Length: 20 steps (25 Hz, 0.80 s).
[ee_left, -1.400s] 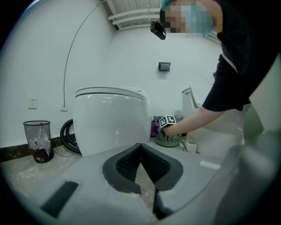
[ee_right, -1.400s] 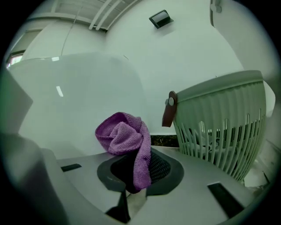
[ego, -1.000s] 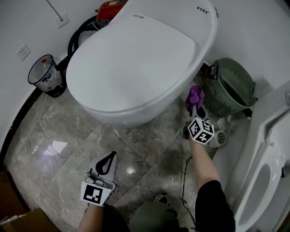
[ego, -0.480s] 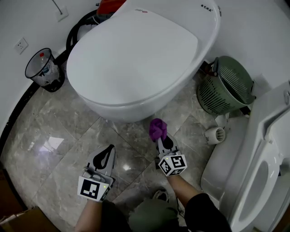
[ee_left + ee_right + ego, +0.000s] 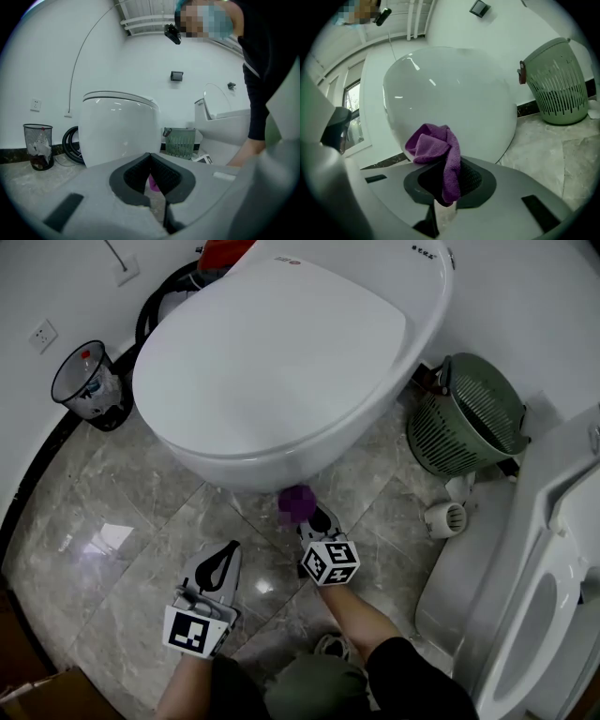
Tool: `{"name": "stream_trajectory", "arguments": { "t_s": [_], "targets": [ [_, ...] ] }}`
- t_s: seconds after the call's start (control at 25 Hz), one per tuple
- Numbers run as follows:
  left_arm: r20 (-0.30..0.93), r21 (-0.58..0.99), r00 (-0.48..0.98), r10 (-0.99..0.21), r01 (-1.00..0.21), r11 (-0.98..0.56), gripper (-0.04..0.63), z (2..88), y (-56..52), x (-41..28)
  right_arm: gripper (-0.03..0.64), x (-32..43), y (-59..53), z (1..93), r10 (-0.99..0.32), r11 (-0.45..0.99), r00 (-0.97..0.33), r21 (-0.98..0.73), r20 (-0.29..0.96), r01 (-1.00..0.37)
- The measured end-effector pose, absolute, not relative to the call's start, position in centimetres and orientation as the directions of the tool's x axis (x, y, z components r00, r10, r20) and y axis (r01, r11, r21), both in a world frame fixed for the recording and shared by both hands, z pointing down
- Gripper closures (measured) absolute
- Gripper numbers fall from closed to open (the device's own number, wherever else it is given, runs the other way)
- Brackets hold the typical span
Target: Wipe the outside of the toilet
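left gripper [image 5: 225,565] low in the lower left of the head view, over the floor [image 5: 112,521], jaws closed on each other with nothing between, idle. right gripper [image 5: 315,518] at lower centre, jaws clamped on a purple cloth [image 5: 297,502], which bunches up above the pads with one tail hanging down through them. cloth sits at the lower front of the toilet [image 5: 281,362] bowl, under the lip of the closed lid; touching or just short, cannot tell, cloth is blurred there. likely risks: the grip looks to be on one fold only, so a hard drag along the bowl could pull the cloth free; the wad is small, so passes may leave strips unwiped; if it slips aside, the hard jaw tips could knock the porcelain; the bowl's underside curves out of the head view, so that part would be wiped half blind. containers: green slatted basket [image 5: 469,423] at right, just beside the toilet, tilted, only its own ribs visible inside. dark mesh bin [image 5: 86,385] at upper left by the wall, clear liner, pale crumpled rubbish and something red in it. second toilet [image 5: 544,615] at the right edge, seat up.
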<state>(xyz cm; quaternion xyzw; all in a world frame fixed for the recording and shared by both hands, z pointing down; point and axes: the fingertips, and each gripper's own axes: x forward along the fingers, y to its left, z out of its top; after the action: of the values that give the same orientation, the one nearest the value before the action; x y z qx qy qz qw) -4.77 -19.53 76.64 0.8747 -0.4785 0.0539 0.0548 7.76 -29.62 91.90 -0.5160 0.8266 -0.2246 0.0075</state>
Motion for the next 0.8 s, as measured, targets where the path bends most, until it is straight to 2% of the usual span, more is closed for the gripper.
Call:
{"name": "stream_trajectory", "arguments": {
  "t_s": [0.2, 0.52, 0.8],
  "targets": [
    [0.196, 0.051, 0.558, -0.807, -0.827, -0.560, 0.589, 78.2, -19.1, -3.3, 0.571, 11.2, -32.2, 92.2, -0.878, 0.312, -0.421, -0.396, 0.227, -0.864],
    [0.262, 0.024, 0.577, -0.774, -0.806, -0.592, 0.589, 79.4, -18.8, -1.4, 0.571, 22.6, -40.1, 93.9, -0.950, 0.033, -0.189, -0.524, 0.248, -0.851],
    [0.311, -0.017, 0.587, -0.747, -0.783, -0.622, 0.589, 79.3, -17.8, -0.5, 0.571, 30.7, -47.1, 92.9, -0.948, -0.142, -0.020, -0.482, 0.316, -0.864]
  ]
}}
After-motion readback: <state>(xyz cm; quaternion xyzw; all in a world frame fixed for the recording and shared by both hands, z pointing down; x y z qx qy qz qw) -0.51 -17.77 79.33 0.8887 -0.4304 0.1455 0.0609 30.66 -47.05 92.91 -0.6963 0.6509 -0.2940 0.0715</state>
